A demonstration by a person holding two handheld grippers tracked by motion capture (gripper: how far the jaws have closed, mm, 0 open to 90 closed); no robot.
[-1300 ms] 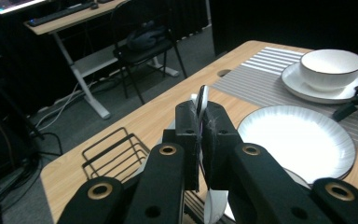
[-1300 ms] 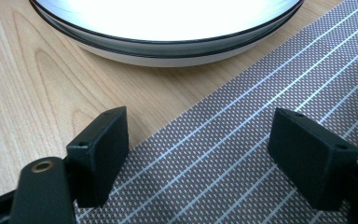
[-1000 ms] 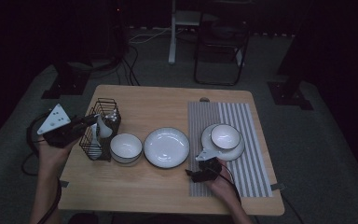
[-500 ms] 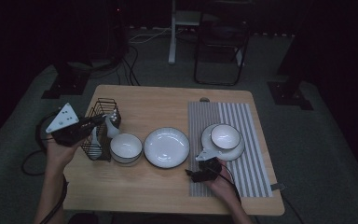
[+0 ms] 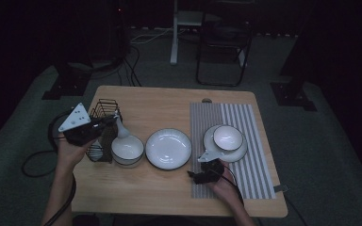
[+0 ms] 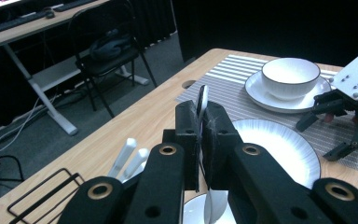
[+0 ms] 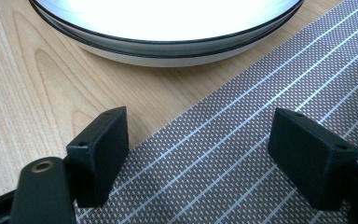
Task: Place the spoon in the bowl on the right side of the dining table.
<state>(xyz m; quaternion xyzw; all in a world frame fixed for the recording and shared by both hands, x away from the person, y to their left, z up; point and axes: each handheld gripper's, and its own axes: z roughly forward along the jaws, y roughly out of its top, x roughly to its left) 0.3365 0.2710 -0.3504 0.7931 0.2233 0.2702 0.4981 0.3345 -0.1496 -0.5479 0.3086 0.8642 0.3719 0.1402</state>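
Note:
My left gripper (image 5: 104, 123) (image 6: 200, 135) is shut on the handle of a white spoon (image 5: 121, 127) (image 6: 202, 100). The spoon's scoop hangs just above a white bowl (image 5: 127, 149) (image 6: 193, 212) next to the wire basket (image 5: 100, 143). An empty white plate (image 5: 168, 148) (image 6: 279, 149) (image 7: 168, 32) lies mid-table. My right gripper (image 5: 193, 175) (image 7: 196, 140) (image 6: 324, 137) rests open on the striped mat (image 5: 245, 141) (image 7: 242, 154), right beside the plate's rim, with nothing between its fingers.
A second bowl (image 5: 227, 137) (image 6: 290, 77) sits on a saucer (image 5: 238, 151) on the mat. The basket (image 6: 42, 196) holds white-handled utensils (image 6: 130, 151). Behind the table stand a chair (image 5: 224, 47) and desk legs. Cables trail on the floor at the left.
My left gripper has carried the spoon to the right, from over the basket to above the near bowl. The right gripper has stayed in place.

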